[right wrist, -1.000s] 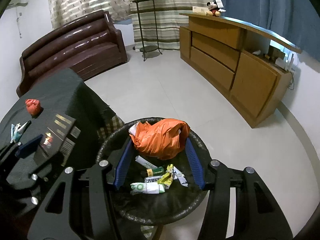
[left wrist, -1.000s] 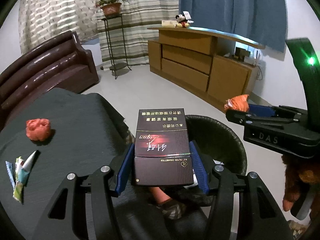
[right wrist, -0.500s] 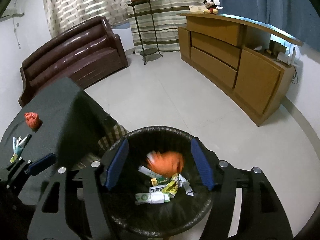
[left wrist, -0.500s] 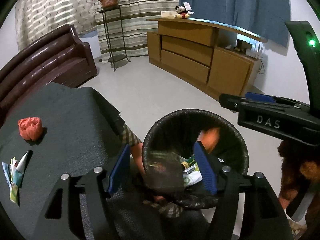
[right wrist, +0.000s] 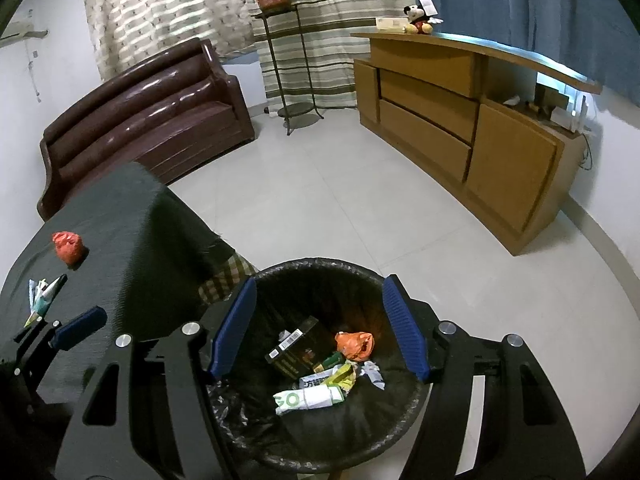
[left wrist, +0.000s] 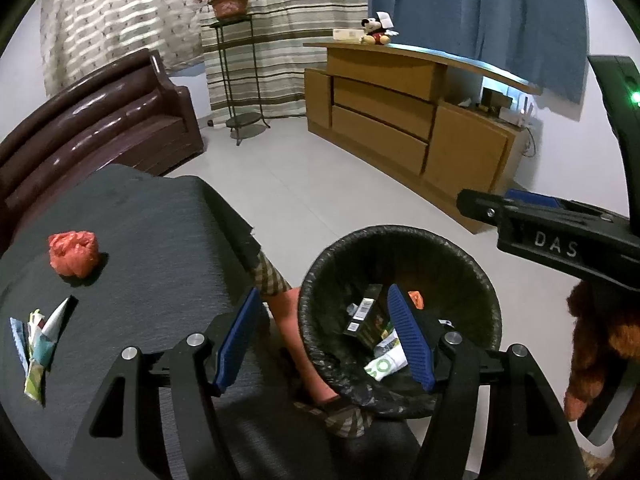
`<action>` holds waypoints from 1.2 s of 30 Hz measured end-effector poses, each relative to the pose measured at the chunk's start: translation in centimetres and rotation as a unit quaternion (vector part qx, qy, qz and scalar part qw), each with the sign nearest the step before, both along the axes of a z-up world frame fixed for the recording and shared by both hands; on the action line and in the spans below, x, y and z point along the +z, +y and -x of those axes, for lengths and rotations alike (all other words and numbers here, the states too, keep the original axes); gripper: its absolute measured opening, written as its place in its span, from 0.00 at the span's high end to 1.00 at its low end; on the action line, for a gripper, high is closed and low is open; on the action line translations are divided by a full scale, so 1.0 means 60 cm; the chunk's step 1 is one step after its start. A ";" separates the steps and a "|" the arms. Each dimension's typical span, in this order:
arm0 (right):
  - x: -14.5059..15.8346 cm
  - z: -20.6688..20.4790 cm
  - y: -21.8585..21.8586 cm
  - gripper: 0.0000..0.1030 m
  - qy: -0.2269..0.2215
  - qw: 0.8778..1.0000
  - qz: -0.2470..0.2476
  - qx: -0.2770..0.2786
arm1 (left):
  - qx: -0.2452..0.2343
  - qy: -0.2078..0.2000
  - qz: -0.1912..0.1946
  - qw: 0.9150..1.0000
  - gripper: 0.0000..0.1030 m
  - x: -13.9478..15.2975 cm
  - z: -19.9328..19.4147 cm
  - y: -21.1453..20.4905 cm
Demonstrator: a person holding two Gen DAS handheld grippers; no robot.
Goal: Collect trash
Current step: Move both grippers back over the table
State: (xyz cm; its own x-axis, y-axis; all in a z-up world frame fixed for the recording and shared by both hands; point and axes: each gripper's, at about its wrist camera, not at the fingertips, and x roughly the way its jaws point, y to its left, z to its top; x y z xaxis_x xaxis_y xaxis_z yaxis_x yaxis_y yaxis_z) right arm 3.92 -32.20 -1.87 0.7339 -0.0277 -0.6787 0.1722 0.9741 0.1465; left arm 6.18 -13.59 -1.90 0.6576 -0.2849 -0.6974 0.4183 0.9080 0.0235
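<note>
A black lined trash bin [left wrist: 472, 268] [right wrist: 320, 266] stands on the floor beside the dark table. Inside lie a dark cigarette box [right wrist: 294, 346] [left wrist: 366, 316], an orange plastic bag [right wrist: 354, 345] and several wrappers. My left gripper [left wrist: 322, 336] is open and empty, over the bin's left rim. My right gripper [right wrist: 318, 324] is open and empty, above the bin. On the table [left wrist: 132, 240] a crumpled red bag [left wrist: 73, 254] [right wrist: 68, 246] and a small pile of paper wrappers [left wrist: 36, 344] [right wrist: 42, 298] remain.
A brown sofa [right wrist: 148, 108] stands behind the table. A wooden cabinet [right wrist: 460, 120] runs along the right wall, a plant stand [right wrist: 280, 60] by the curtains. A person's leg and sandal [left wrist: 304, 360] are between table and bin. A brown plush toy [left wrist: 600, 332] hangs at right.
My left gripper opened and dropped the cigarette box into the bin. My right gripper opened and dropped the orange bag into the bin. Both items now rest inside.
</note>
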 end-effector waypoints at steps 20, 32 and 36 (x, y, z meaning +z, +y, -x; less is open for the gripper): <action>0.013 -0.027 0.151 0.38 0.004 0.996 -0.001 0.092 | 0.120 -0.021 -0.009 0.993 0.34 0.022 0.011 0.178; 0.014 -0.047 0.278 0.37 0.010 0.987 -0.001 0.159 | 0.212 -0.025 -0.013 0.977 0.34 0.027 0.022 0.318; 0.013 -0.057 0.315 0.37 0.015 0.984 0.001 0.177 | 0.239 -0.027 -0.011 0.971 0.34 0.031 0.018 0.356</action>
